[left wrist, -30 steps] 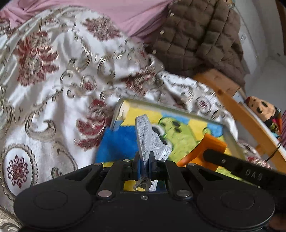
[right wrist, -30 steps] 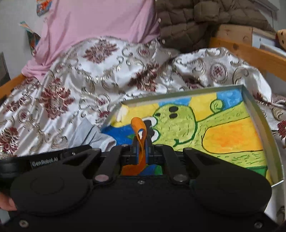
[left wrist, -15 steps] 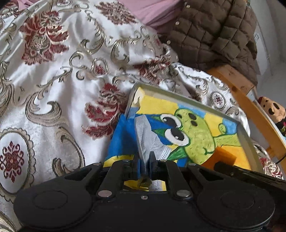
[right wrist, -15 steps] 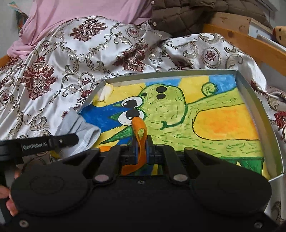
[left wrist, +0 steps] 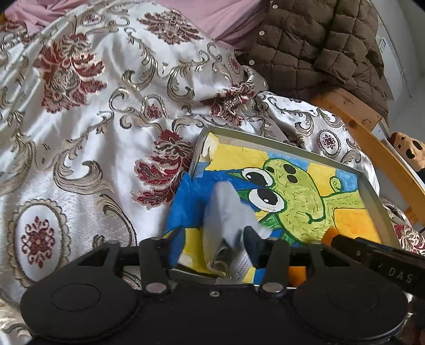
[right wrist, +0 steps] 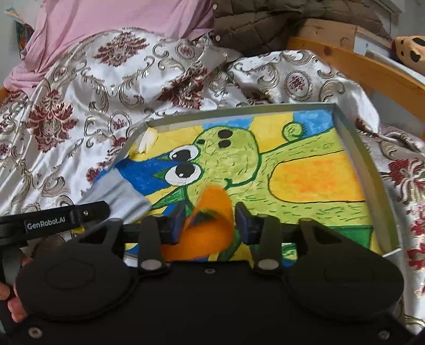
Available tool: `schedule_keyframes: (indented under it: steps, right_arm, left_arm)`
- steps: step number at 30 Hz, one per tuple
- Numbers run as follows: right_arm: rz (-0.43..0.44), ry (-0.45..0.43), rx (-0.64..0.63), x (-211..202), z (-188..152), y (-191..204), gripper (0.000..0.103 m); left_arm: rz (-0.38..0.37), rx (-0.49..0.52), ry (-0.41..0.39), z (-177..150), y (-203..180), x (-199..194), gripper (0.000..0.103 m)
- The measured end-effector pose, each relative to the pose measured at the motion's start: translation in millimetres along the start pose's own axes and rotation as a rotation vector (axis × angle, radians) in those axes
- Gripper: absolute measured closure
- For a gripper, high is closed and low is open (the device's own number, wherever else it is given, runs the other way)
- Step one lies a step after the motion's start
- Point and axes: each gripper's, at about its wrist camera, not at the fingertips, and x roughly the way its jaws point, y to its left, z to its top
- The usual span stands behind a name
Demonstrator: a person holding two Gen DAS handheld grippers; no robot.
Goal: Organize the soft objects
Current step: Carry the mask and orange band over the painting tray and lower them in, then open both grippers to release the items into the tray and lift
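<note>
A shallow grey tray [left wrist: 292,144] with a bright frog drawing on its floor lies on the bed; it also shows in the right wrist view [right wrist: 353,148]. My left gripper [left wrist: 212,248] is open over the tray's near left corner, with a blurred grey sock [left wrist: 225,217] loose between its fingers. The sock also shows in the right wrist view [right wrist: 119,191]. My right gripper [right wrist: 208,220] is open over the tray's near edge, with a blurred orange soft piece [right wrist: 209,225] between its fingers.
A white satin bedspread with red and gold patterns [left wrist: 93,119] covers the bed. A brown quilted jacket [left wrist: 318,45] and pink cloth [right wrist: 119,18] lie at the back. A wooden bed rail [right wrist: 358,69] and a spotted plush toy [left wrist: 409,148] are at the right.
Both grippers have opened from shut. The grey sock and the orange piece are released and blur as they drop onto the tray. Both grippers moved closer to the tray.
</note>
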Motion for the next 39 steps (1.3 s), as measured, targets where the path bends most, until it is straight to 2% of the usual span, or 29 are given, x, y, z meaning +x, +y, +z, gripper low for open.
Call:
schedule_keyframes:
  steps: [6,12,14,16,19,23,25,30,39]
  right_arm:
    - [-0.005,-0.054,0.039,-29,4,-15,0.044]
    - [-0.007,-0.147,0.060,-71,3,-29,0.025]
    - [-0.004,-0.176,0.070,-85,2,-33,0.021]
    - [0.001,-0.217,0.087,-103,1,-39,0.010]
    - [0.010,-0.289,0.088,-129,-2,-44,0.002]
    - [0.029,-0.400,0.084,-169,-7,-46,0.001]
    - [0.034,-0.442,0.080,-184,-9,-48,0.001]
    - [0.043,-0.507,0.079,-219,-17,-51,0.001]
    - [0.043,-0.603,0.088,-260,-36,-49,0.001]
  left_arm:
    - [0.003,0.021,-0.017,1,-12,-22,0.040]
    - [0.013,0.067,-0.103,6,-30,-57,0.036]
    - [0.008,0.075,-0.136,8,-36,-72,0.032]
    - [0.006,0.076,-0.178,9,-42,-87,0.020]
    - [0.010,0.094,-0.244,9,-52,-112,0.015]
    - [0.021,0.147,-0.308,7,-65,-145,0.012]
    - [0.030,0.166,-0.344,5,-70,-161,0.007]
    - [0.040,0.218,-0.453,-4,-83,-203,0.001]
    - [0.063,0.278,-0.578,-33,-102,-255,0.001]
